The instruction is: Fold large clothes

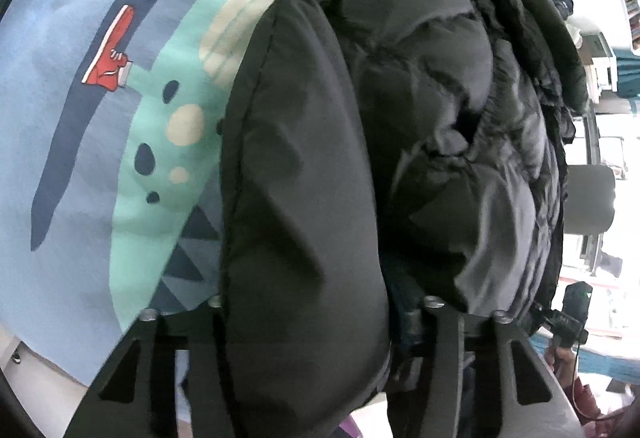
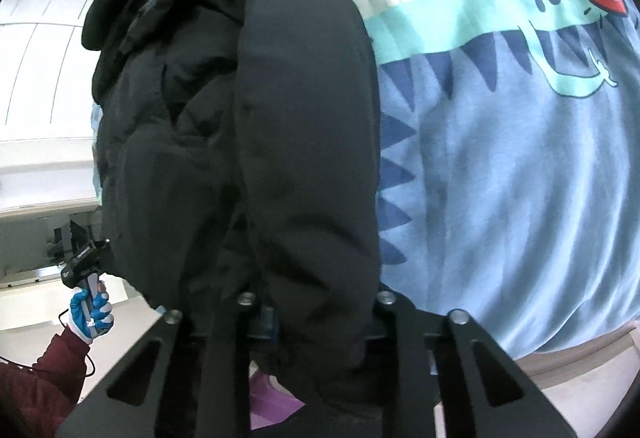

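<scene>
Jacket (image 1: 304, 174) is what we are folding: a black puffy one, and we hold it up off the blue dinosaur sheet (image 1: 72, 110) that lies behind and beneath it. In the left wrist view a padded roll of the jacket runs straight down between the fingers of our left gripper (image 1: 316, 314); the fingers stand on either side of that roll and seem clamped on it, though the tips are hidden by the fabric. In the right wrist view our right gripper (image 2: 312, 306) takes another thick fold the same way, fingers flanking it and apparently pinched on it, tips again buried.

We judge that we grip two points of one edge so the bulk hangs between them and can be laid over itself. The rest of the jacket bunches in crumpled folds beside each held roll, on the side away from the sheet.

Each view also catches the other gripper past the far edge of the jacket, held in a hand (image 2: 90, 312) wearing a blue-and-white glove.

For room, the sheet spreads wide and flat next to the jacket, with its edge falling near the grippers over a pale surface (image 2: 580, 378). Lowering onto the sheet looks unobstructed; a purple thing (image 2: 272, 404) shows under the jacket, and we cannot tell what it is.
</scene>
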Tool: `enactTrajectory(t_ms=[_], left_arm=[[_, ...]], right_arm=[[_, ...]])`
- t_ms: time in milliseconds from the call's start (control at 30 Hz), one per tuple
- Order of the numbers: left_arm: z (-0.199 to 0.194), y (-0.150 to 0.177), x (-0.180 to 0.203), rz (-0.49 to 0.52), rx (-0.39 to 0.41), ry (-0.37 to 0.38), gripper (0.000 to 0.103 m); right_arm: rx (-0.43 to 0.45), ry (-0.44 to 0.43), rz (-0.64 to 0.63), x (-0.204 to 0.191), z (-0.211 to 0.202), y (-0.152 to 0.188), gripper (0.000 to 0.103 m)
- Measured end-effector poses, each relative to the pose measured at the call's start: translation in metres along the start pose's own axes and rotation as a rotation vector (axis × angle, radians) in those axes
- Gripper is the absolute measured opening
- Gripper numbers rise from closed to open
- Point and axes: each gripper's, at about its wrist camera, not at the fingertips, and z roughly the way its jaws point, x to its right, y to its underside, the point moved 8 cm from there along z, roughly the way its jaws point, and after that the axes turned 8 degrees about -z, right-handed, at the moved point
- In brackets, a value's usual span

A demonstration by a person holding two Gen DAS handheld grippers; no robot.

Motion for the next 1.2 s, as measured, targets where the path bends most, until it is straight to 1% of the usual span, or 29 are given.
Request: enactTrajectory(t_ms=[33,100,133,267,400,600,667,733,767,867,1033,1133,1200], left_arm=[[-0.001,0.002,0.007,0.007,-0.004,-0.001,0.033],[-0.011,0.002,0.014,0.016,-0.004,0.003,0.025],[-0.014,0.002,0.018,0.016,-0.002,0.008,0.022],[-0.027,0.004,0.030,0.003,0.011,0.034,0.018],[-0.051,-0.004,0.043,0.021,0.033,0.052,0.015],[-0.099,-0.017,0.091,0.095,0.105,0.129,0.013],[-0.112,-0.022,0.095,0.105,0.127,0.150,0.013],[-0.125,-0.030,0.106,0.118,0.154,0.171,0.013],[-0.127,-0.032,0.108,0.122,0.161,0.175,0.013],[-0.145,-0.044,0.118,0.139,0.198,0.198,0.013],[-0.170,-0.076,0.141,0.145,0.269,0.242,0.013],[-0.185,-0.098,0.157,0.172,0.315,0.237,0.013],[-0.193,-0.112,0.167,0.186,0.336,0.232,0.013]], right_arm=[[-0.002,-0.005,-0.003,-0.003,-0.002,0.002,0.016],[-0.003,-0.018,-0.011,-0.009,-0.006,-0.010,0.012],[0.001,-0.025,-0.017,-0.014,-0.010,-0.010,0.012],[0.029,-0.039,-0.043,-0.043,-0.025,-0.020,0.010],[0.081,-0.040,-0.056,-0.054,-0.053,-0.036,0.009],[0.177,-0.024,-0.078,-0.068,-0.096,-0.061,0.009],[0.218,-0.021,-0.083,-0.073,-0.112,-0.071,0.009],[0.255,-0.017,-0.089,-0.078,-0.126,-0.081,0.009],[0.267,-0.017,-0.092,-0.073,-0.134,-0.081,0.009],[0.312,-0.017,-0.102,-0.086,-0.148,-0.100,0.009],[0.381,-0.022,-0.101,-0.096,-0.173,-0.133,0.009],[0.406,-0.018,-0.095,-0.103,-0.187,-0.155,0.009],[0.419,0.004,-0.101,-0.108,-0.196,-0.172,0.009]])
